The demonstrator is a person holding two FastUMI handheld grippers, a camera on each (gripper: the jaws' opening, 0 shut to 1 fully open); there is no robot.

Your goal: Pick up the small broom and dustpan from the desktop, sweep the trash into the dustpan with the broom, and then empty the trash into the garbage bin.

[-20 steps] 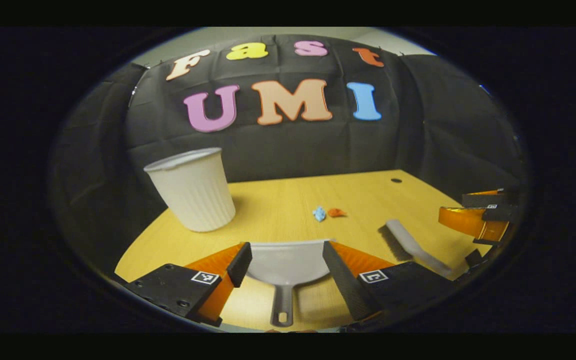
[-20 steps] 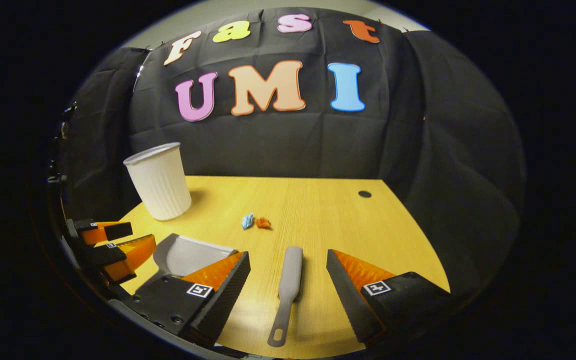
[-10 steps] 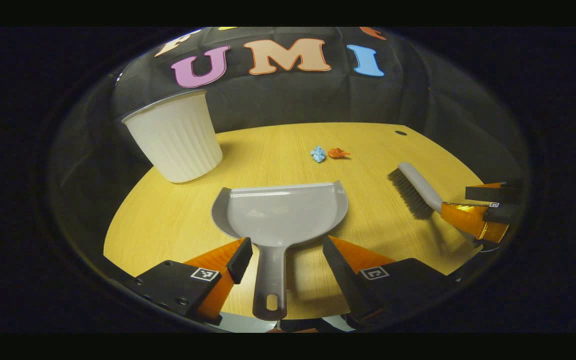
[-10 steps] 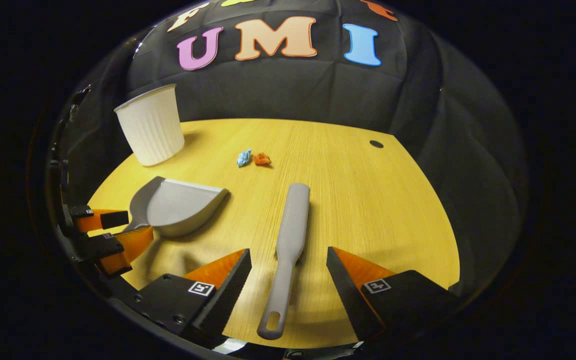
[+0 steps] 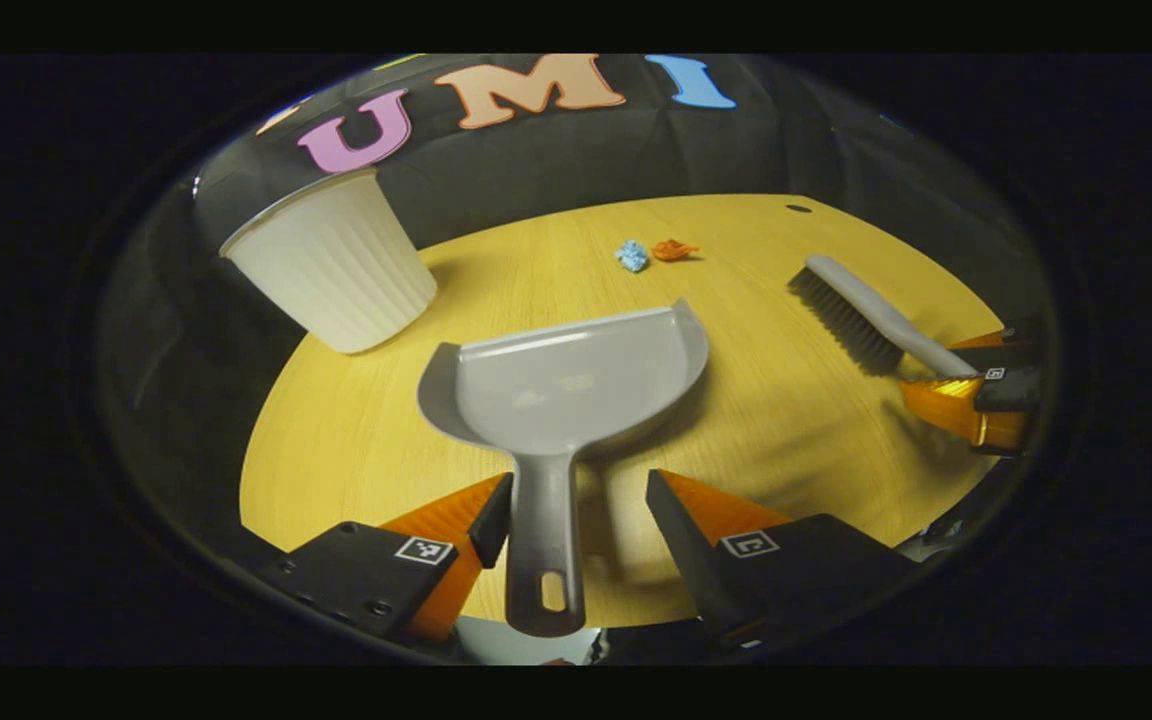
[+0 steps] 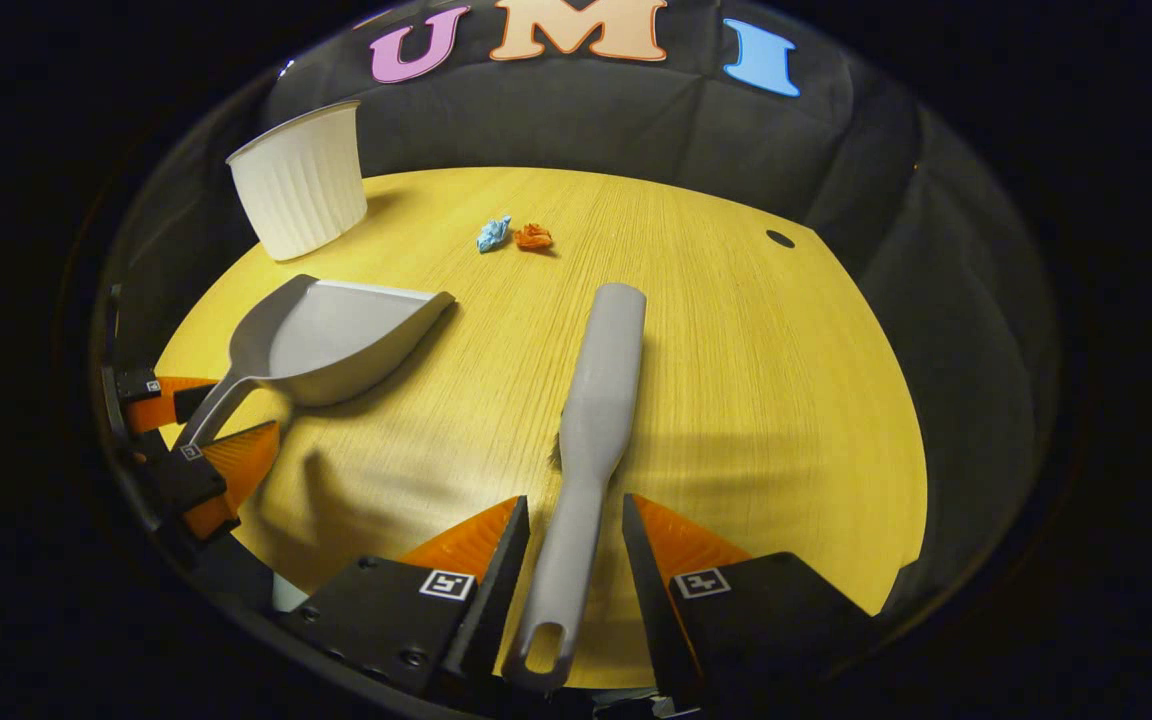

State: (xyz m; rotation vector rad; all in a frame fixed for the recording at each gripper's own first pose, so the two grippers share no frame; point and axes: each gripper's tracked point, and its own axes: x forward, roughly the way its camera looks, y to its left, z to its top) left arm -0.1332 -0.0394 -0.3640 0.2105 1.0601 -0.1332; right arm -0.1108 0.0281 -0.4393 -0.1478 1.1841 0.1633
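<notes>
Now the pick-up step is under way. The left gripper (image 5: 576, 500) straddles the dustpan (image 5: 566, 380) handle: one finger touches it, the other stands clear, so the jaws are released and no grasp is made. The right gripper (image 6: 571, 545) has its fingers close on either side of the broom (image 6: 591, 420) handle; whether they press it I cannot tell.

Both tools seem to lie on the desk (image 6: 756, 380), each running forward from its own gripper, the dustpan's mouth and the broom's head pointing away.

Next, I judge, each gripper must clamp its handle firmly and lift, then bring both tools forward to the trash (image 6: 514, 236), two small crumpled scraps lying well ahead of both grippers.

The bin (image 6: 301, 185) stands ahead and left of the left gripper, well apart from the scraps. Nothing lies between the tools and the trash.
</notes>
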